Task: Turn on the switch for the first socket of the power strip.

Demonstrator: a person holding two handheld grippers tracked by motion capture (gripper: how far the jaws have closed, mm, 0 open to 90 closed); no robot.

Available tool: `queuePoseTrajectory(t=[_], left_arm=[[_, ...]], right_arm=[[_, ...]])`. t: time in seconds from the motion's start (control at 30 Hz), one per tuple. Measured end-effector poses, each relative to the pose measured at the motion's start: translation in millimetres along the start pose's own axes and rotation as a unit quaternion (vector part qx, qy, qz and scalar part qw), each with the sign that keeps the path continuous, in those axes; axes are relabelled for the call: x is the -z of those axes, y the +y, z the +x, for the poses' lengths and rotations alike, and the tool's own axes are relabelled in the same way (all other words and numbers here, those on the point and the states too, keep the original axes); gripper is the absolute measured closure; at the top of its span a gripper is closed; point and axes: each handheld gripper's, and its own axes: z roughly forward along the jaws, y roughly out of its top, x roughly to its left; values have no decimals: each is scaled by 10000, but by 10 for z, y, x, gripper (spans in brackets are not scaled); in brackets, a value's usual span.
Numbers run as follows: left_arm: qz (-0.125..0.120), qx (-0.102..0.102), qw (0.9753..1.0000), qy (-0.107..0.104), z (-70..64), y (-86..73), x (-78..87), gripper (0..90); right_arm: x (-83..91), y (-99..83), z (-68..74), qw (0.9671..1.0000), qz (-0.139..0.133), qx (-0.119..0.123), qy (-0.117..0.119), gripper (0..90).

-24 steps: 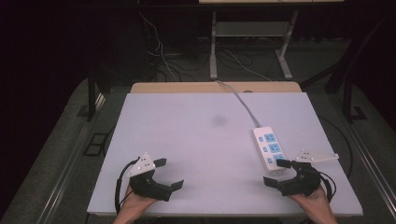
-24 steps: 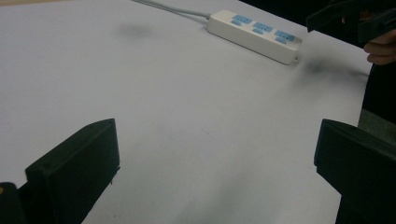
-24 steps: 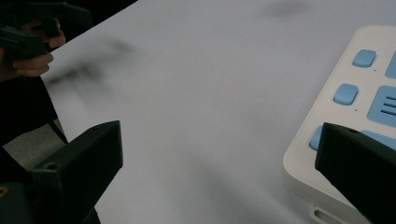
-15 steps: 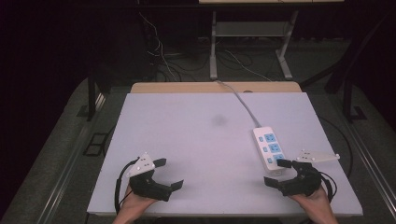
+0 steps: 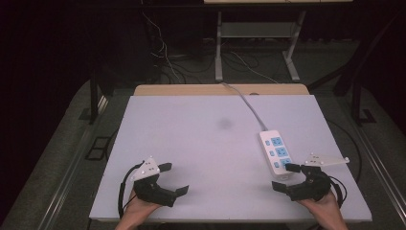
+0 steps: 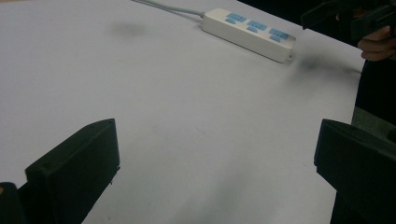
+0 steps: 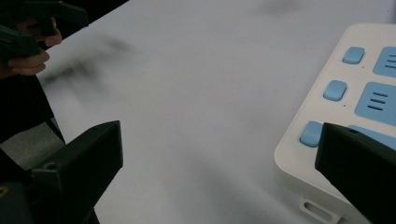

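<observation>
A white power strip (image 5: 275,152) with blue sockets and buttons lies on the right part of the white table (image 5: 206,143). Its cable (image 5: 244,100) runs off the far edge. My right gripper (image 5: 285,177) rests at the front right, open, its far jaw just beside the strip's near end. In the right gripper view the strip (image 7: 364,102) is at the right, partly behind the right jaw, and my right gripper (image 7: 219,140) holds nothing. My left gripper (image 5: 174,178) sits at the front left, open and empty. The left gripper view shows my left gripper (image 6: 217,140) aimed across the table at the strip (image 6: 247,32).
A faint dark smudge (image 5: 223,123) marks the table's middle. A wooden strip (image 5: 220,89) borders the far edge. Behind the table, a metal stand (image 5: 258,43) and loose cables (image 5: 163,57) sit on the dark floor.
</observation>
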Motion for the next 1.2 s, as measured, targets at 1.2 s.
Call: queuePoseTrajectory(t=[1.2], left_arm=[[28, 26, 10000, -31, 11, -11, 3, 0]], right_arm=[[-60, 322, -61, 9971, 738, 206, -47, 4]])
